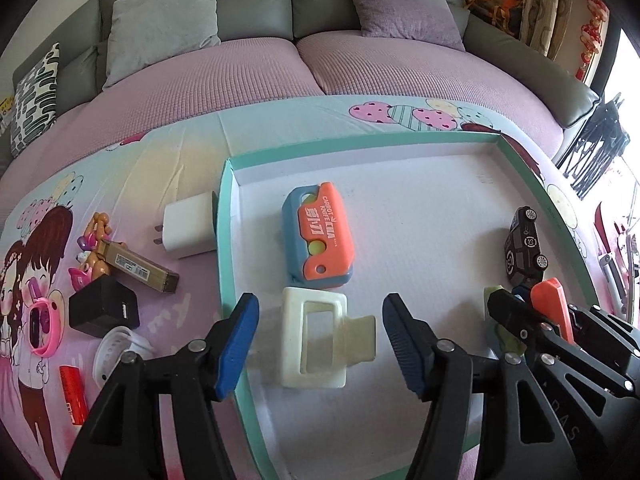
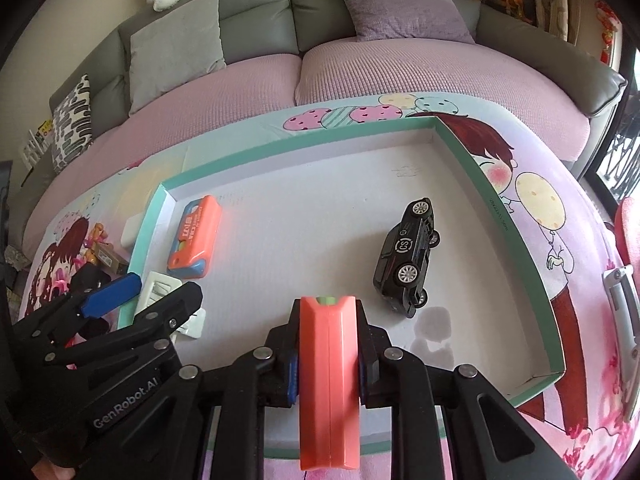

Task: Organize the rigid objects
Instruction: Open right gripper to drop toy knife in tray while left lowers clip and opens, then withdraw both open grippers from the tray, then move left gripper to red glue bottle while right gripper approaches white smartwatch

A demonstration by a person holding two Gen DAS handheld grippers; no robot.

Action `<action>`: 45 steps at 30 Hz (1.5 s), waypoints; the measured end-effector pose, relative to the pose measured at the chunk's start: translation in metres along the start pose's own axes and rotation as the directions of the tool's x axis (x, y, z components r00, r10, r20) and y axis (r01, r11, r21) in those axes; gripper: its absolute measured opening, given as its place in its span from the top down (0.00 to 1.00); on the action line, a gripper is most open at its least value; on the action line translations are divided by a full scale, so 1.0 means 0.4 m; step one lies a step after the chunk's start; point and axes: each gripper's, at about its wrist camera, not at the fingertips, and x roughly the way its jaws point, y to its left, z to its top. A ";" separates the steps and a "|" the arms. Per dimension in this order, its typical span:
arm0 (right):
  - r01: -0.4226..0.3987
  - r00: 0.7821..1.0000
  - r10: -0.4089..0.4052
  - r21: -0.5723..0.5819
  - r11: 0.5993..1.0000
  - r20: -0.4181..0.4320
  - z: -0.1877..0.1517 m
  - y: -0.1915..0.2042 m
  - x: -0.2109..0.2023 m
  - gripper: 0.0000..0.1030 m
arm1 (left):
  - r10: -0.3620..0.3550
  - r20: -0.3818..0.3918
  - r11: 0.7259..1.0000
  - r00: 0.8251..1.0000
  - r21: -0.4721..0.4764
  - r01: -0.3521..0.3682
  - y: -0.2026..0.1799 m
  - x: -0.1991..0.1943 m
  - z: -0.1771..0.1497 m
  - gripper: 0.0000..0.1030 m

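A shallow white tray with a teal rim point(image 1: 222, 216) point(image 2: 516, 216) lies on the patterned cloth. In it lie an orange-and-blue carrot knife toy point(image 1: 319, 236) point(image 2: 196, 236), a cream plastic frame point(image 1: 314, 342) point(image 2: 158, 288) and a black toy car point(image 1: 523, 246) point(image 2: 408, 256). My left gripper point(image 1: 318, 344) is open, its fingers on either side of the cream frame. My right gripper point(image 2: 329, 364) is shut on an orange plastic piece point(image 2: 328, 384) point(image 1: 554, 306) and holds it over the tray's front part.
Left of the tray on the cloth lie a white charger point(image 1: 188, 226), a gold stick-shaped device point(image 1: 140, 266), a black charger point(image 1: 105, 310), a pink ring point(image 1: 43, 326), a red tube point(image 1: 74, 394) and a small figurine point(image 1: 94, 240). A sofa with cushions point(image 1: 280, 60) stands behind.
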 end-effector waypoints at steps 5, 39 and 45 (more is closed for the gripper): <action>0.017 0.998 -0.018 0.007 1.000 0.053 0.008 -0.003 -0.041 0.55 | 0.021 0.047 1.000 0.999 -0.020 -0.020 0.021 -0.042 0.011 0.27; -0.186 0.969 0.195 -0.068 0.980 0.155 0.014 0.223 -0.052 0.00 | 0.325 0.156 0.852 0.933 -0.476 -0.216 0.444 -0.227 -0.091 0.01; -0.241 0.958 0.260 -0.152 0.959 0.123 -0.009 0.335 -0.039 0.00 | 0.353 0.136 0.801 0.926 -0.556 -0.223 0.527 -0.264 -0.136 0.01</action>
